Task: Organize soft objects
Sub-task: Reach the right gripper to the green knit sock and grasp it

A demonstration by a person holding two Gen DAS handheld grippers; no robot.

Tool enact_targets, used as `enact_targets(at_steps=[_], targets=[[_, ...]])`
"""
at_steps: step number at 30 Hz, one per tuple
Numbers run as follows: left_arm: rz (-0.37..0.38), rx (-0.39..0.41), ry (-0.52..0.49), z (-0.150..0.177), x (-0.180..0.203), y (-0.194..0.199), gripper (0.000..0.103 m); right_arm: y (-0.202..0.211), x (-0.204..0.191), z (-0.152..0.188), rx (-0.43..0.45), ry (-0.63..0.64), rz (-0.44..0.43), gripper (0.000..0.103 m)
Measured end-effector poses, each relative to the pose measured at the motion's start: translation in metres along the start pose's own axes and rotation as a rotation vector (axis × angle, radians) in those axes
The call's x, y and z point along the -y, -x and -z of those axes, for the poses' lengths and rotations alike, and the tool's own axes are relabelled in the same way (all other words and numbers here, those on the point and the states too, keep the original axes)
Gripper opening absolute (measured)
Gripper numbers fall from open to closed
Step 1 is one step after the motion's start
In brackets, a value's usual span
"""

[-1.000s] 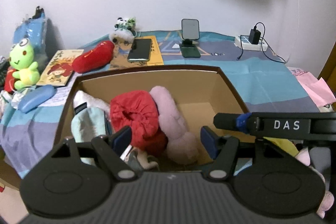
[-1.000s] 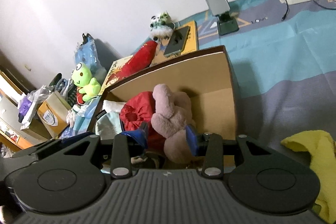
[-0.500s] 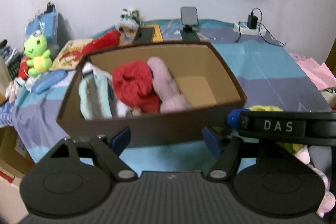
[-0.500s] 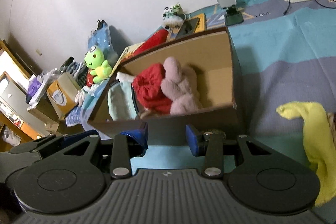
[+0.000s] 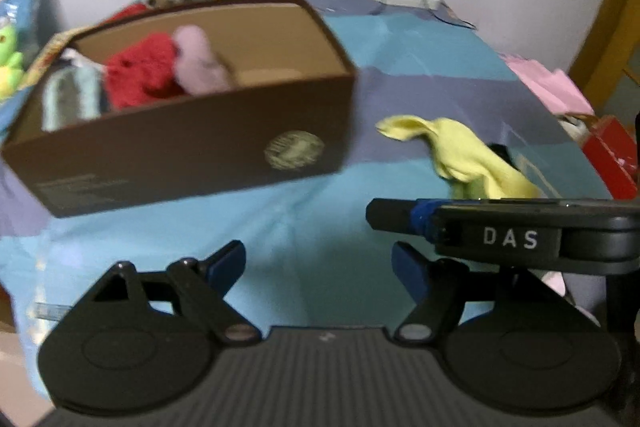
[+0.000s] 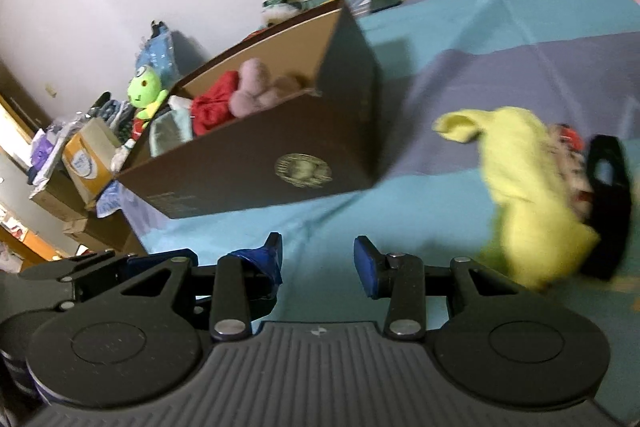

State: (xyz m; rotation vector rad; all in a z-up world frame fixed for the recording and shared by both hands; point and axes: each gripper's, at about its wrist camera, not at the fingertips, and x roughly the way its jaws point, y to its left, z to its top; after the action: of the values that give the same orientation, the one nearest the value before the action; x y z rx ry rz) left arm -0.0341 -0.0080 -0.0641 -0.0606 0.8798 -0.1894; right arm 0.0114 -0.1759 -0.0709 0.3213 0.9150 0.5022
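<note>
While a second ago both grippers hung over the open brown cardboard box point(image 5: 192, 147), their fingertips just above the toys inside, they have now drawn back and the box stands ahead of them on the blue and purple striped cloth point(image 5: 304, 227). The left gripper point(image 5: 318, 265) has its fingers spread apart with nothing between them, and the right gripper point(image 6: 318, 259) is also released and empty. I judge from this that the pink plush toy point(image 5: 198, 65) has been delivered: it lies in the box beside the red knitted item point(image 5: 144, 75) and the pale green folded cloth point(image 5: 70, 99). The next soft thing is probably the crumpled yellow cloth point(image 5: 472, 155), which lies on the striped cloth to the right of the box, apart from it (both pictures are blurred, so details are uncertain).

The right wrist view shows what the left one hardly does: the yellow cloth point(image 6: 528, 187) lies partly over a patterned item and a black strap-like object point(image 6: 608, 211), and at the far left a green frog plush point(image 6: 146, 95) sits beyond the box, near a cluttered shelf. The left wrist view shows more of the box interior, pink fabric point(image 5: 548, 87) at the right edge, and the right gripper's body crossing in front, marked DAS.
</note>
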Motion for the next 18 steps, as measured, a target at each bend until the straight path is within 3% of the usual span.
enact_targets(at_steps=[9,18], targets=[[0.185,-0.015,-0.066,0.01,0.046,-0.023,0.075,0.041,0.046,0.012,0.09,0.009,0.068,0.024],[0.277,0.029,-0.086,-0.001,0.081,-0.054,0.075,0.045,0.1,0.007,0.082,-0.165,0.103,0.024]])
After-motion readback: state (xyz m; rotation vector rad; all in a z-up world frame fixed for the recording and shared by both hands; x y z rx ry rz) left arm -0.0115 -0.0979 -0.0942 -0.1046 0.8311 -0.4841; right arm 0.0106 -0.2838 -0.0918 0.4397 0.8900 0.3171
